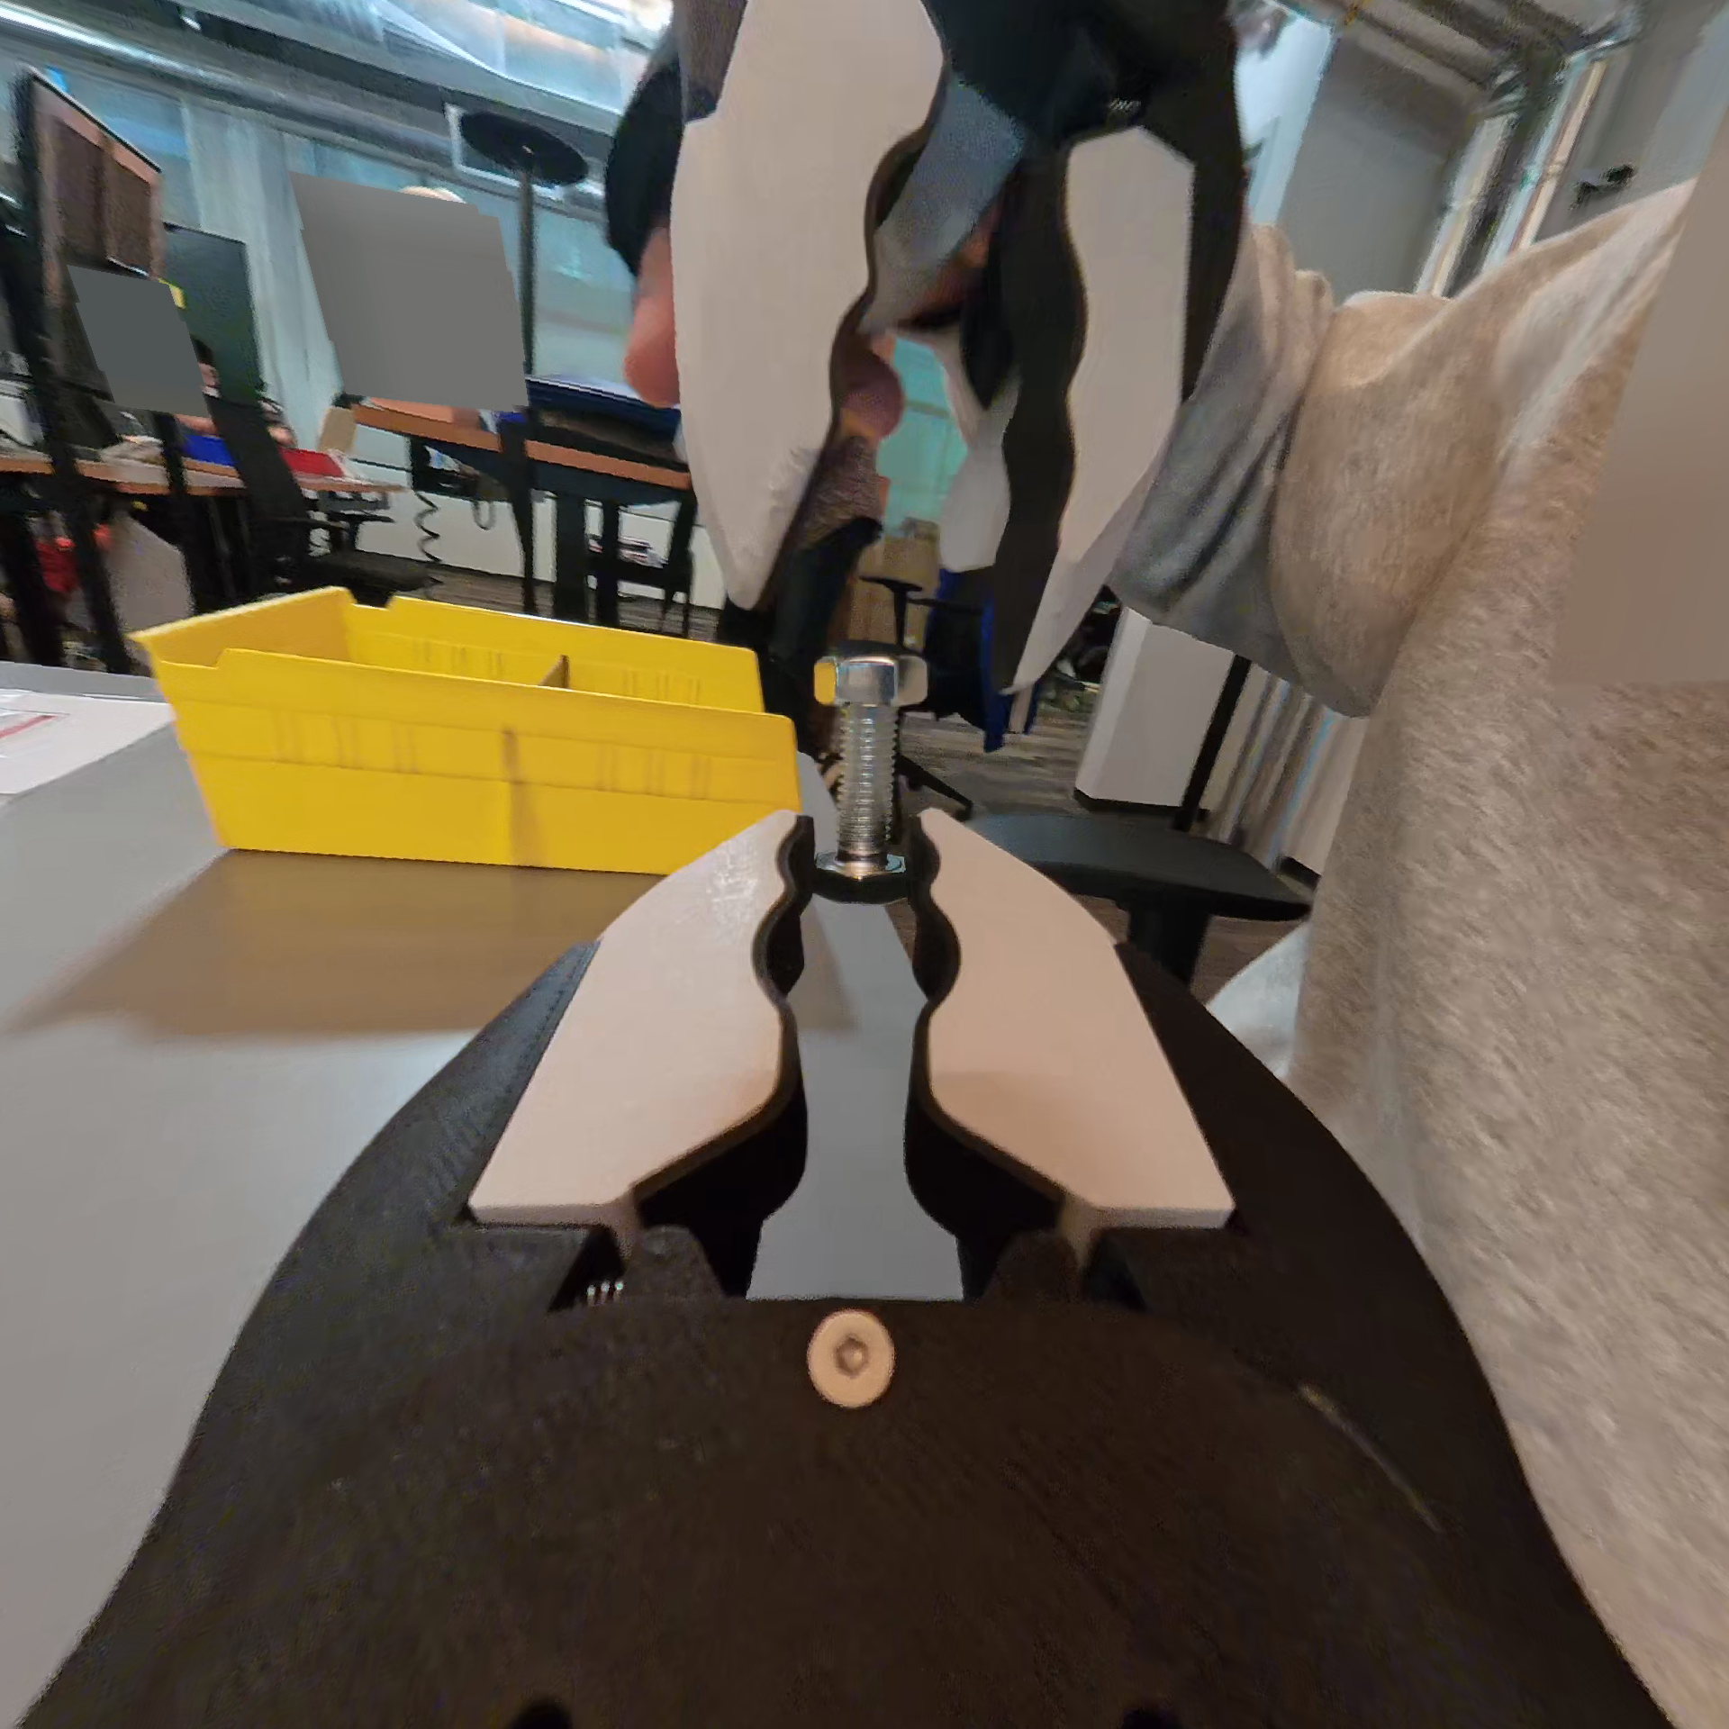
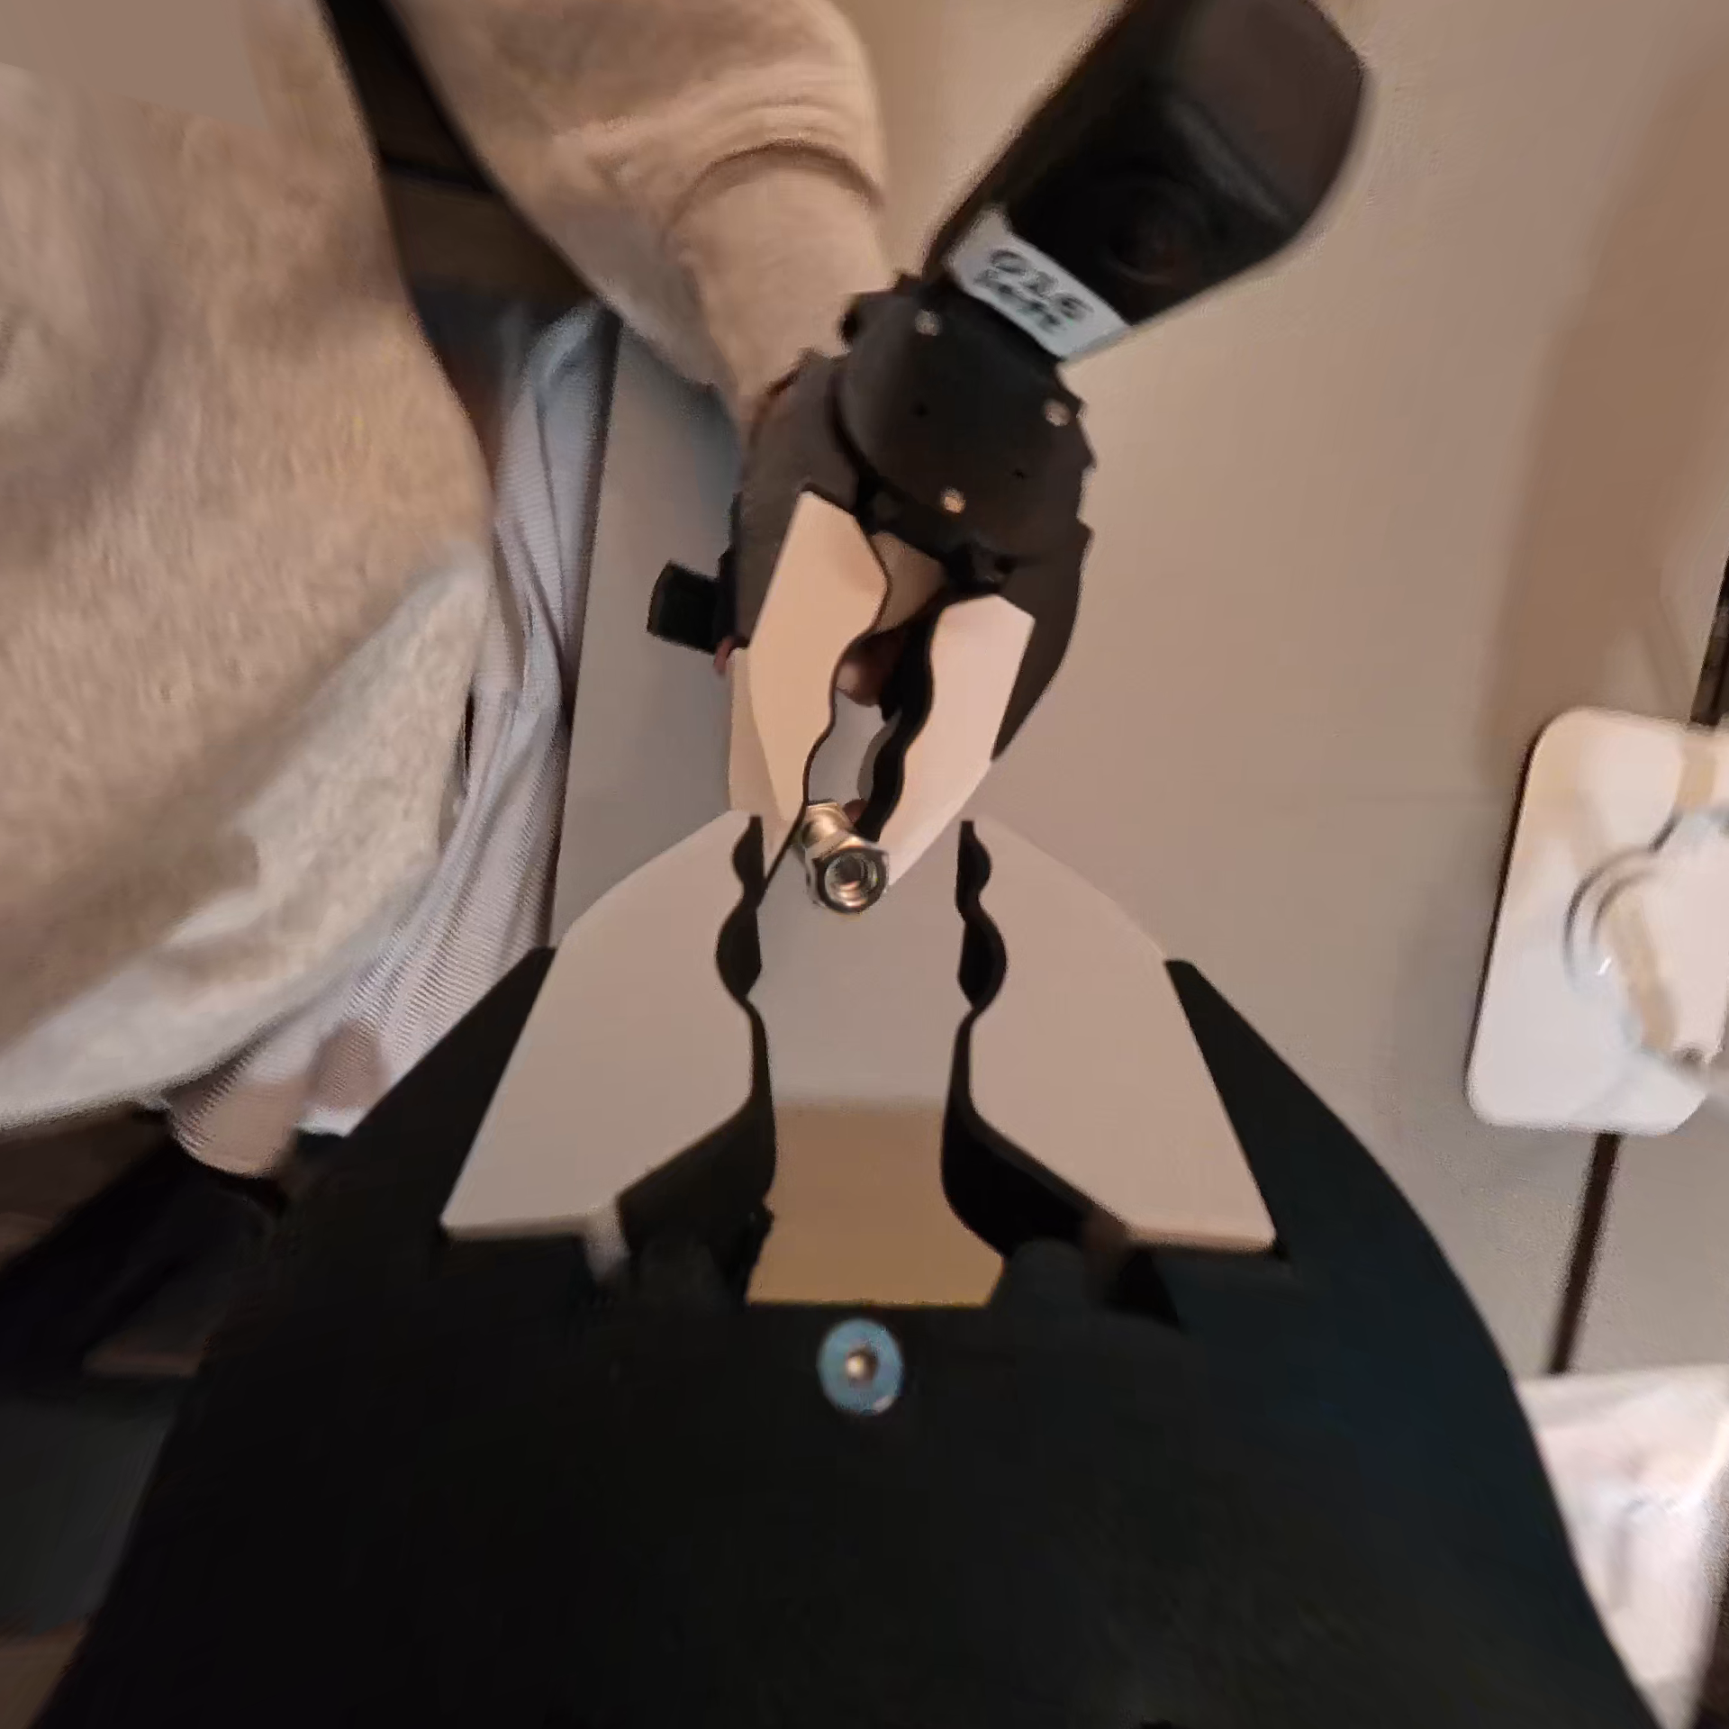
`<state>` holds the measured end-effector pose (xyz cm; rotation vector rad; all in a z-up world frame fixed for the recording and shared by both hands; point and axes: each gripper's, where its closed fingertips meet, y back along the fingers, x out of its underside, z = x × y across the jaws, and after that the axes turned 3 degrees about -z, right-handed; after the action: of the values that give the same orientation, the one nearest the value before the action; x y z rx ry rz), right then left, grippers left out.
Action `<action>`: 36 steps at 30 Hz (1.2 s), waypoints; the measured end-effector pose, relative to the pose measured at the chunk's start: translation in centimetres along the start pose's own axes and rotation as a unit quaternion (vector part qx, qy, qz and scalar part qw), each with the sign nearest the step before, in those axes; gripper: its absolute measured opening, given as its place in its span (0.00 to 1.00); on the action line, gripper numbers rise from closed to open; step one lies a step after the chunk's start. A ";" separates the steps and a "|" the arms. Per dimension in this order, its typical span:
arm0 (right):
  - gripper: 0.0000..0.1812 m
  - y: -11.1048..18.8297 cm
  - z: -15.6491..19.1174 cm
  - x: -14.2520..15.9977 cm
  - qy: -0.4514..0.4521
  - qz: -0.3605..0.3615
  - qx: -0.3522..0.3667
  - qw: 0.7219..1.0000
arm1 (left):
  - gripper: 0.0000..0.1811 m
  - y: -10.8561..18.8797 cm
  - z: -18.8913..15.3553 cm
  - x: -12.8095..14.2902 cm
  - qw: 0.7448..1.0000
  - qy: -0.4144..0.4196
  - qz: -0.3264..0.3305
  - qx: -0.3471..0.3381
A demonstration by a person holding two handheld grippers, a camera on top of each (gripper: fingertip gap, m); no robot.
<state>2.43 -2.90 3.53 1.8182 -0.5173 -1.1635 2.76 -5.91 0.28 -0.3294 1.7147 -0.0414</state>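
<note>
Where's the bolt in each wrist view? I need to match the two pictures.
Left wrist view: bolt upright at centre, its lower end in a nut between the left gripper tips.
Right wrist view: bolt seen head-on, just above centre.
Shared landmark: the nut, clamped by the left gripper in both views.

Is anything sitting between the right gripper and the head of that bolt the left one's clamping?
Nothing visible does. The left gripper is shut on the nut at the foot of the upright bolt. The right gripper hangs open above the head, with only open air between.
</note>
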 end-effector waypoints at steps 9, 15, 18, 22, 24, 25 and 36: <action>0.18 1.3 -3.1 -0.4 -0.313 -0.034 0.033 0.949 | 0.10 0.9 2.6 -1.2 0.990 -0.078 -0.020 -0.114; 0.14 0.8 -2.8 0.7 -0.353 -0.017 0.007 0.935 | 0.10 0.8 2.8 -1.0 0.984 -0.116 -0.003 -0.138; 0.15 0.2 -2.4 0.9 -0.347 0.002 0.007 0.938 | 0.10 0.8 2.9 -1.0 0.983 -0.118 -0.001 -0.144; 0.10 -0.3 -2.3 1.1 -0.323 0.024 0.023 0.946 | 0.10 0.8 3.0 -1.1 0.983 -0.114 -0.002 -0.146; 0.10 -0.3 -2.4 1.1 -0.310 0.032 0.029 0.950 | 0.10 0.9 3.0 -1.1 0.983 -0.111 -0.005 -0.146; 0.10 -0.4 -2.3 1.1 -0.298 0.036 0.031 0.953 | 0.10 0.9 3.0 -1.1 0.984 -0.107 -0.006 -0.143; 0.10 0.2 -0.8 0.4 -0.115 0.026 -0.009 0.993 | 0.10 0.5 1.0 -1.4 0.997 -0.043 -0.031 -0.057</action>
<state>3.34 -2.86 3.62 1.6539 -0.6798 -1.3466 3.83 -4.94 1.30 -0.4623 1.6243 0.0261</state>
